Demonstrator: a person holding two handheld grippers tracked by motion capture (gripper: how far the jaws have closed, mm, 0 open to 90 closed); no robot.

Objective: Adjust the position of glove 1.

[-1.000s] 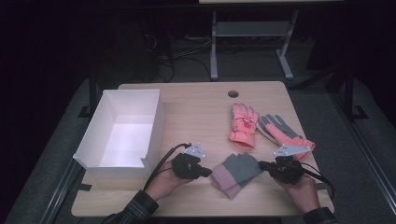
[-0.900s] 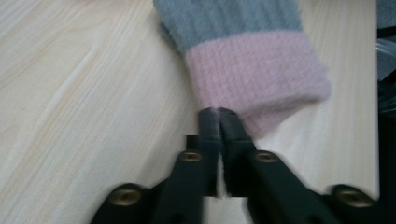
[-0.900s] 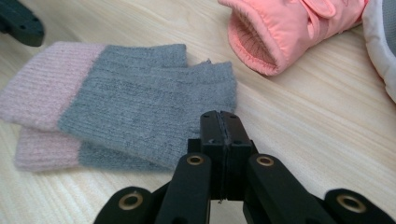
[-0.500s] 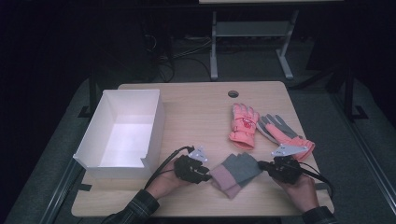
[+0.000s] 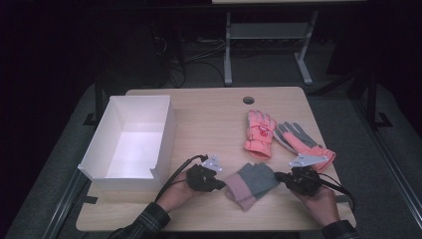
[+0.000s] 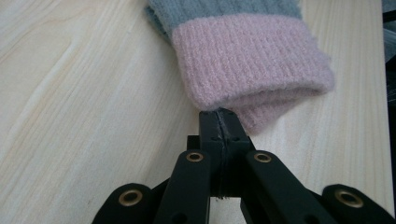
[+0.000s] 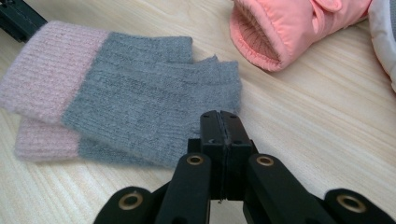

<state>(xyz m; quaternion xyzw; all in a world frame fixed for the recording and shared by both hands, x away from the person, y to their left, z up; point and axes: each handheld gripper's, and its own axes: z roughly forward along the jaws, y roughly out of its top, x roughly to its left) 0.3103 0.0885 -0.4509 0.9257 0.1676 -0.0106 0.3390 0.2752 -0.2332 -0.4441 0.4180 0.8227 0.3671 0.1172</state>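
Soft, light and floppy, the knitted gloves (image 5: 250,182) lie stacked near the table's (image 5: 209,119) front edge between the left gripper (image 6: 219,114) at the pink cuff and the right gripper (image 7: 220,115), both clenched empty; the thick cuff seems the best hold.

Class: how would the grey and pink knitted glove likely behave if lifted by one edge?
The knitted glove would probably droop, since its soft ribbed cuff already sags open. It looks light and fuzzy, so unlikely to slip or roll.
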